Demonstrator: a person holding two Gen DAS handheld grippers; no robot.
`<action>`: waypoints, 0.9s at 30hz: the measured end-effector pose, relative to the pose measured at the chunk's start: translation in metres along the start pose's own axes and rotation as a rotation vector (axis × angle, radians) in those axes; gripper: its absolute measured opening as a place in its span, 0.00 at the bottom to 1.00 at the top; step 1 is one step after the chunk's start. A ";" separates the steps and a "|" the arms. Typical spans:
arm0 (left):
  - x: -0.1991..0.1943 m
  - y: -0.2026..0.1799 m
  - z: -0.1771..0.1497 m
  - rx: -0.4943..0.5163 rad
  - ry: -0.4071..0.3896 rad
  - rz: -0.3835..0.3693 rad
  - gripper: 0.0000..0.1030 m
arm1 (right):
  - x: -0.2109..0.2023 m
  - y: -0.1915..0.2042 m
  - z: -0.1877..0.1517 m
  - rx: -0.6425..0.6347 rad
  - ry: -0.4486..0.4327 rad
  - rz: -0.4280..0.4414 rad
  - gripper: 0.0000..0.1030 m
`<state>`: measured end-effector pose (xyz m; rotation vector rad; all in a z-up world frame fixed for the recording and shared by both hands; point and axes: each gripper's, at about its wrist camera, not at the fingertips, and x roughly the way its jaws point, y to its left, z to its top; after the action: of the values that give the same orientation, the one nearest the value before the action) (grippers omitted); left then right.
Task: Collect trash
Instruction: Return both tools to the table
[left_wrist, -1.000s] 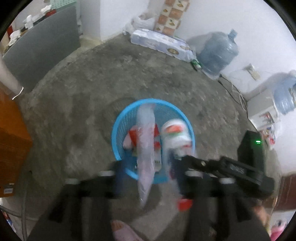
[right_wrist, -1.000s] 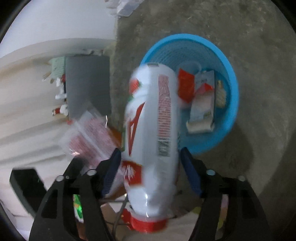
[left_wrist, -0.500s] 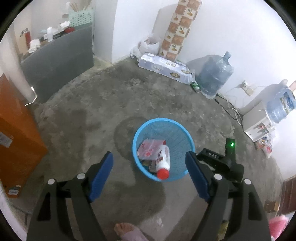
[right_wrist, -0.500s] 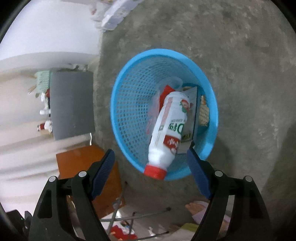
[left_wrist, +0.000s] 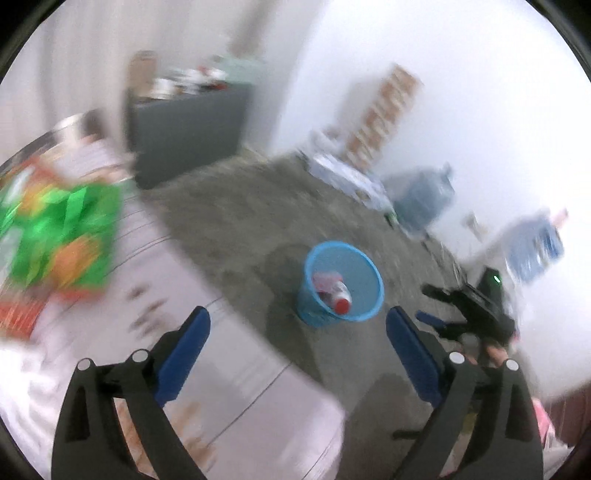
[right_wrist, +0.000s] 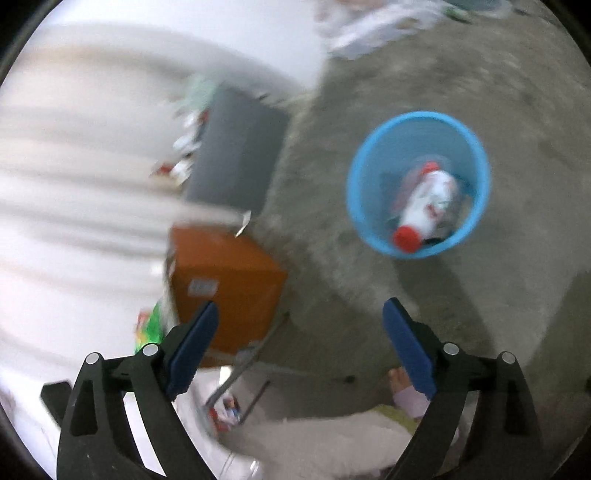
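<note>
Both claws, left claw (left_wrist: 297, 339) and right claw (right_wrist: 299, 334), gape empty; one basket (right_wrist: 476, 147), one bottle (right_wrist: 428, 206)

A dark grey cabinet (left_wrist: 184, 129) stands against the white wall (left_wrist: 461, 92), its top crowded with blurred small items. To its right along the wall rises a stack of patterned boxes (left_wrist: 384, 110), and farther right a large blue water jug (left_wrist: 424, 195) sits on the rough concrete floor (left_wrist: 240, 221). An orange-brown box (right_wrist: 229, 280) stands on the floor near the cabinet.
</note>
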<state>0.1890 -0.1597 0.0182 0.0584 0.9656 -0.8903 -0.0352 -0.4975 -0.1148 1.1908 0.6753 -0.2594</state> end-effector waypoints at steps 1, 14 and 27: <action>-0.012 0.012 -0.011 -0.039 -0.021 0.021 0.92 | 0.001 0.007 -0.007 -0.022 0.010 0.006 0.85; -0.132 0.184 -0.140 -0.597 -0.172 0.222 0.92 | 0.049 0.135 -0.101 -0.363 0.181 0.031 0.85; -0.075 0.268 -0.094 -0.764 -0.176 0.444 0.94 | 0.073 0.210 -0.162 -0.621 0.235 -0.053 0.85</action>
<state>0.2873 0.1024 -0.0708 -0.4355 1.0187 -0.0825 0.0750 -0.2598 -0.0315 0.6109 0.9112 0.0531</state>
